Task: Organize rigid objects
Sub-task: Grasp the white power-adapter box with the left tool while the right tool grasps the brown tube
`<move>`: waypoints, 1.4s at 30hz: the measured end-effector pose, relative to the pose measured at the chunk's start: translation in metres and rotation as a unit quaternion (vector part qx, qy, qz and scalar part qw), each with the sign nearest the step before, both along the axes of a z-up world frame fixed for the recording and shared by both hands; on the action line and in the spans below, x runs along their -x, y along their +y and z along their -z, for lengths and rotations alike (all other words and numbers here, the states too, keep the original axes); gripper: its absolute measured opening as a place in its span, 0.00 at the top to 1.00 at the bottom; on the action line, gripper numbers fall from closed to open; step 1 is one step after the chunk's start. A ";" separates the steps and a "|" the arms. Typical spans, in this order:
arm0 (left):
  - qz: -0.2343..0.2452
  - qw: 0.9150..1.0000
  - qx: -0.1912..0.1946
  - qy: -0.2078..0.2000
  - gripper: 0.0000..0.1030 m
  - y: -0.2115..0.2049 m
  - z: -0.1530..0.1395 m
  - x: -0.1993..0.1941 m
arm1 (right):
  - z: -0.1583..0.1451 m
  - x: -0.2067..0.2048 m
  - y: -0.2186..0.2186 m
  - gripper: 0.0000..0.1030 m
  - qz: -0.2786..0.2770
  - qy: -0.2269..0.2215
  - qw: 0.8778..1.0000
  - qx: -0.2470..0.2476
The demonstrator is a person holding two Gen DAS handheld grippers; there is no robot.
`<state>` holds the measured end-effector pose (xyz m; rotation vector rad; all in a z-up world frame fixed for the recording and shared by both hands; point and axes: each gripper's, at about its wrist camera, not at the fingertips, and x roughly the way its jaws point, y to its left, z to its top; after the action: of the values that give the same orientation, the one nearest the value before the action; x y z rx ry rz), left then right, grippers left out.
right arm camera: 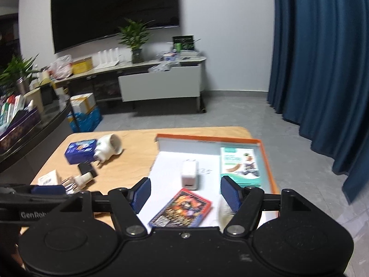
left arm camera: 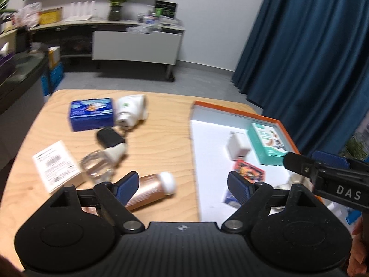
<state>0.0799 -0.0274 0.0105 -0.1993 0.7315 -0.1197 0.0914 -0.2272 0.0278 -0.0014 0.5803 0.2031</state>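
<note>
Three items in orange-rimmed tray (right arm camera: 265,159): teal box (right arm camera: 239,165), white charger (right arm camera: 190,177), colourful box (right arm camera: 182,210).

Blue curtain (right arm camera: 322,69) R, TV (right arm camera: 115,11) on wall.

the orange-rimmed white tray (right arm camera: 265,159) is showing a teal box (right arm camera: 239,164) and a white charger (right arm camera: 190,176); a blue box (left arm camera: 92,114) is sitting on the light wood-grain desk (left arm camera: 161,138).

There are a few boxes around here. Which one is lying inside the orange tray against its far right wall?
The teal box with a picture on its lid. The blue box and the white labelled box lie out on the wooden table, left of the orange tray.
</note>
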 end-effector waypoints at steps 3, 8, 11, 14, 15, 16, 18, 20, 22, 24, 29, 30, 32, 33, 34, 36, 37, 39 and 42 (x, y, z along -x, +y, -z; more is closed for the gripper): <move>-0.026 1.000 0.004 0.001 0.17 0.016 0.002 0.004 | 0.001 0.002 0.009 0.22 -0.013 0.002 1.000 0.003; -0.092 0.996 0.003 0.000 0.15 0.044 0.008 0.007 | 0.004 0.006 0.020 0.22 -0.030 0.004 0.999 0.011; -0.148 0.989 0.011 0.011 0.15 0.065 0.016 0.001 | 0.006 0.006 0.021 0.22 -0.033 0.007 0.999 0.014; -0.198 0.980 0.015 0.023 0.15 0.083 0.023 -0.006 | 0.009 0.005 0.021 0.22 -0.032 0.012 0.999 0.010; -0.212 0.977 0.018 0.027 0.15 0.088 0.024 -0.011 | 0.010 0.004 0.020 0.22 -0.032 0.014 0.999 0.009; -0.225 0.974 0.021 0.031 0.15 0.093 0.026 -0.015 | 0.011 0.004 0.021 0.22 -0.032 0.015 0.999 0.009; -0.245 0.968 0.029 0.040 0.14 0.102 0.028 -0.025 | 0.012 0.003 0.020 0.22 -0.033 0.016 0.999 0.011; -0.260 0.964 0.031 0.046 0.14 0.109 0.029 -0.037 | 0.013 0.003 0.020 0.22 -0.033 0.017 0.999 0.011; -0.273 0.960 0.016 0.054 0.12 0.112 0.031 -0.049 | 0.014 0.001 0.019 0.22 -0.032 0.019 0.999 0.009; -0.275 0.959 0.006 0.068 0.12 0.115 0.035 -0.059 | 0.015 0.000 0.019 0.22 -0.032 0.020 0.999 0.008; -0.250 0.964 -0.023 0.092 0.13 0.120 0.049 -0.055 | 0.018 -0.003 0.019 0.22 -0.035 0.024 0.999 0.009; -0.244 0.965 -0.024 0.091 0.13 0.123 0.051 -0.049 | 0.019 -0.004 0.020 0.22 -0.037 0.026 0.999 0.009; -0.232 0.968 -0.038 0.083 0.14 0.126 0.052 -0.037 | 0.022 -0.005 0.022 0.22 -0.041 0.029 0.999 0.010; -0.224 0.970 -0.044 0.078 0.15 0.128 0.053 -0.033 | 0.024 -0.006 0.024 0.22 -0.045 0.032 0.998 0.010; -0.217 0.972 -0.047 0.074 0.15 0.128 0.053 -0.031 | 0.026 -0.007 0.027 0.22 -0.050 0.034 0.998 0.010; -0.199 0.977 -0.049 0.065 0.23 0.126 0.053 -0.033 | 0.029 -0.008 0.034 0.22 -0.065 0.039 0.997 0.009; -0.187 0.979 -0.055 0.059 0.34 0.124 0.053 -0.034 | 0.030 -0.009 0.039 0.22 -0.075 0.041 0.996 0.012; -0.165 0.982 -0.072 0.052 0.42 0.119 0.052 -0.035 | 0.031 -0.008 0.050 0.22 -0.103 0.038 0.994 0.023; -0.162 0.985 -0.037 0.041 0.42 0.121 0.052 -0.033 | 0.033 -0.007 0.067 0.22 -0.156 0.033 0.986 0.044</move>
<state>0.1126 0.0937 -0.0415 -0.2519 0.7753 0.2271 0.0981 -0.1605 -0.0049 -0.1723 0.6525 0.4838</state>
